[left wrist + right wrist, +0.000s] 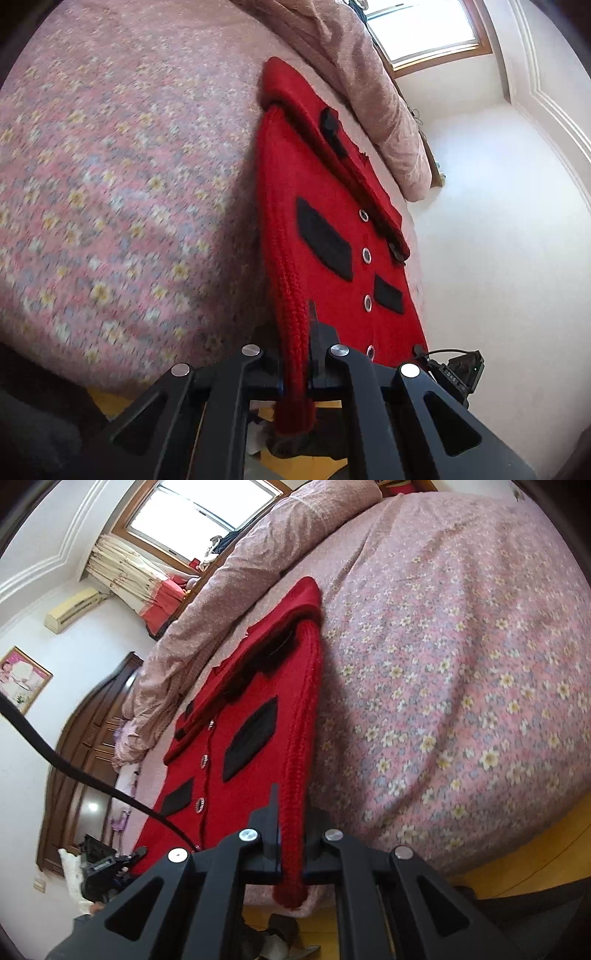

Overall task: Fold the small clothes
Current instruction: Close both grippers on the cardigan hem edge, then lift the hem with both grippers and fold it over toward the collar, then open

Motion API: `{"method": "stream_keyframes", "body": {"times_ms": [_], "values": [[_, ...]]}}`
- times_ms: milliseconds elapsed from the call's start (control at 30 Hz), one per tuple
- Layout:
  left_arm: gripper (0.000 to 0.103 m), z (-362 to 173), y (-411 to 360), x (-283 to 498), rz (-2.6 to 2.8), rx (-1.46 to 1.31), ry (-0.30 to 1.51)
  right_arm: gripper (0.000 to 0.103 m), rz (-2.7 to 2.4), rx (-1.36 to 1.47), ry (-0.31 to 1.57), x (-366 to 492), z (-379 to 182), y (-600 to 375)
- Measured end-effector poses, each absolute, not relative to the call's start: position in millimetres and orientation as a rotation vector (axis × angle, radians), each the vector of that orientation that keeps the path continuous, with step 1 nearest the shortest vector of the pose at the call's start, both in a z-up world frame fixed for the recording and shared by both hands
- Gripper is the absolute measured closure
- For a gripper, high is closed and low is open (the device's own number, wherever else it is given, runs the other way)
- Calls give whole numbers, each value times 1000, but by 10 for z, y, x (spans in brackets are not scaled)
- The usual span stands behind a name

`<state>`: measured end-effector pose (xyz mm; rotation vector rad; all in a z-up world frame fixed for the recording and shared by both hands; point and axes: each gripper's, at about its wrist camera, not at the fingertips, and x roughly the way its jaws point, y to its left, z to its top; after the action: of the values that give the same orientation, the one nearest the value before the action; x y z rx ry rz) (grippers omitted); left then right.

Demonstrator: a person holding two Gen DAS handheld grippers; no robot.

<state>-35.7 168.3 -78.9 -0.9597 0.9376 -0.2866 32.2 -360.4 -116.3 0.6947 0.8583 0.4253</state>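
One red knit cardigan (pixel 332 229) lies stretched on the bed (pixel 110 184), front up, w/ black pocket patches (pixel 325 240) and a row of silver buttons (pixel 366 255) down the middle. Its far end w/ the collar rests on the sheet near the rolled quilt (pixel 369 92); the near ribbed edge is raised off the bed.

Left tongs (pixel 299 369) are clamped narrow on the ribbed edge at one near corner, red knit hanging down between and below the fingers. Right tongs (pixel 291 853) are clamped narrow on the ribbed edge at the other near corner, a red tail drooping past the fingers the same way. Each view catches the other tongs' rig at the frame edge by the hem.

Bed sheet is pink w/ small yellow-white flowers, blurred in left view. Quilt runs along the bed's far side. Beyond: window (pixel 199 513), curtain (pixel 125 579), AC unit (pixel 74 609), framed pic (pixel 22 677) on white wall, dark wood wardrobe (pixel 92 746). Black cable (pixel 74 771) crosses right view. Yellow floor (pixel 535 856) shows below the bed edge.
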Motion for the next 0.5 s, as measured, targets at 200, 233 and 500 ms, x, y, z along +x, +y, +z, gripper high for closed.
{"method": "stream_keyframes", "body": {"times_ms": [200,233,500], "values": [[102,-673,1676,146,-287,-937,903,96,423,557,865,742,-989,-3361],[102,-648,1672,257,-285,-931,897,96,425,534,862,835,-956,-3331],[102,-305,1664,981,-296,-851,806,96,448,458,761,1550,-550,-3157]]}}
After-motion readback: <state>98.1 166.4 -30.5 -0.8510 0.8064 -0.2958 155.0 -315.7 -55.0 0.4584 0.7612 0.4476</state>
